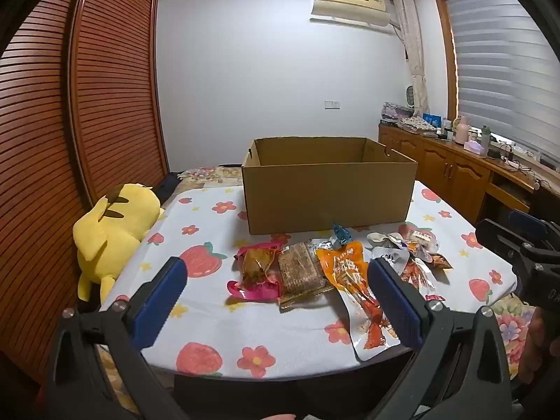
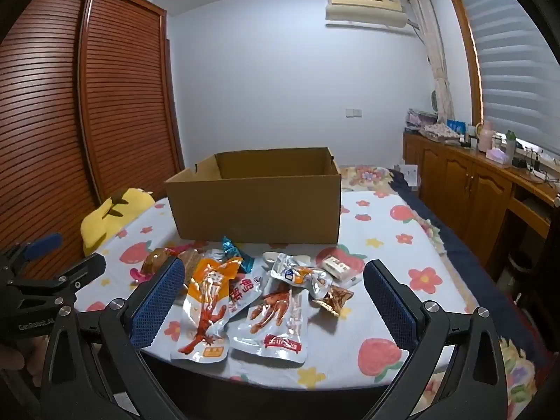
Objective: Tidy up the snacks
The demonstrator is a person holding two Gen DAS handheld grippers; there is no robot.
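An open cardboard box (image 1: pixel 329 189) stands on the flower-print table; it also shows in the right wrist view (image 2: pixel 255 203). Several snack packets lie in front of it: a pink packet (image 1: pixel 255 269), a brown clear-wrapped bar (image 1: pixel 301 273), an orange-and-white packet (image 1: pixel 350 273) (image 2: pixel 210 301), a silver packet with red print (image 2: pixel 276 322), a small white packet (image 2: pixel 337 266). My left gripper (image 1: pixel 276 301) is open and empty, held above the near table edge before the packets. My right gripper (image 2: pixel 273 308) is open and empty over the silver packets.
A yellow plush toy (image 1: pixel 112 231) lies at the table's left edge. A slatted wooden wardrobe (image 1: pixel 87 105) stands on the left. A wooden sideboard (image 1: pixel 455 168) with bottles and clutter runs along the right under the window. The other gripper (image 1: pixel 525 255) shows at the right.
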